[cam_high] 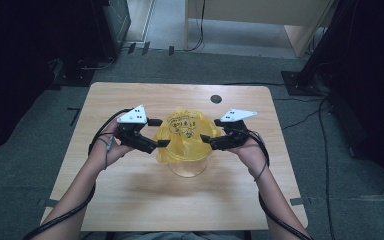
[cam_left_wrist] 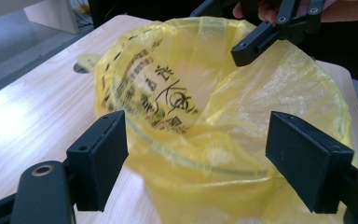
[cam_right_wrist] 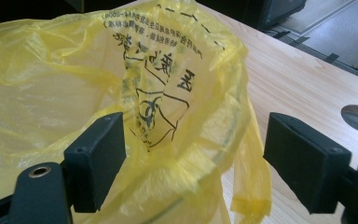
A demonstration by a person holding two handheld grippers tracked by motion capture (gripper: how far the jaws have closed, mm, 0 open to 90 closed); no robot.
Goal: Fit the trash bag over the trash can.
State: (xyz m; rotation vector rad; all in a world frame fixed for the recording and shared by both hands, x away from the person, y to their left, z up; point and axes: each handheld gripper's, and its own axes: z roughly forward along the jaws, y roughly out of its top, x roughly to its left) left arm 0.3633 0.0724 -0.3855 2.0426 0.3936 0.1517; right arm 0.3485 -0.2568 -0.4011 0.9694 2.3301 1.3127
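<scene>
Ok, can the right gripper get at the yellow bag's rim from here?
Probably yes: the right gripper is open, its jaws either side of the yellow bag rim, with nothing between.

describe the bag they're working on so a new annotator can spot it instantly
Start at the light wooden table and look to its middle, between the left gripper and the right gripper, both open at its sides. There a thin yellow plastic bag lines a clear round container, its edge draped over the rim. Black printed characters and a biohazard-style symbol mark it, and nothing else there is yellow.
</scene>
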